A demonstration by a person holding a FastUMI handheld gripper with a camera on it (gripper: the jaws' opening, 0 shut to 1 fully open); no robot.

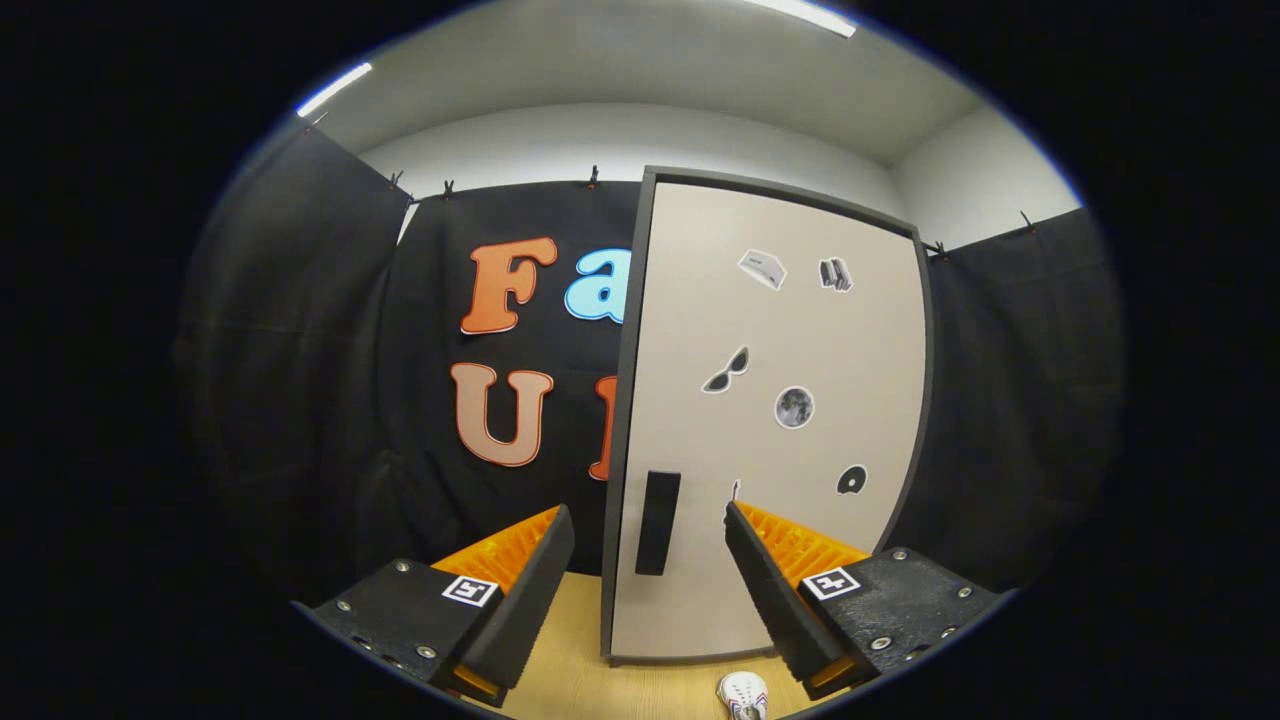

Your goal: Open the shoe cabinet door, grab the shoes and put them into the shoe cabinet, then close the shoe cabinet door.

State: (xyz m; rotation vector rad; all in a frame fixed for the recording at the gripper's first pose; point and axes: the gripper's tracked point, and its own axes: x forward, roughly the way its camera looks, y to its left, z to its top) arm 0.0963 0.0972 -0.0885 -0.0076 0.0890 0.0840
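Observation:
A tall shoe cabinet (770,420) with a pale door and a dark frame stands on the wooden floor ahead of me, its door shut. A dark vertical handle (657,522) sits near the door's left edge, low down. My gripper (650,535) is open, and the handle shows in the gap between the fingers, some way beyond them. A white shoe (743,695) with red and blue marks lies on the floor below the fingers, near the cabinet's foot. Several stickers are stuck on the door.
Black cloth walls close off the booth behind and to both sides of the cabinet. Light wooden floor (570,640) stretches between me and the cabinet's base.

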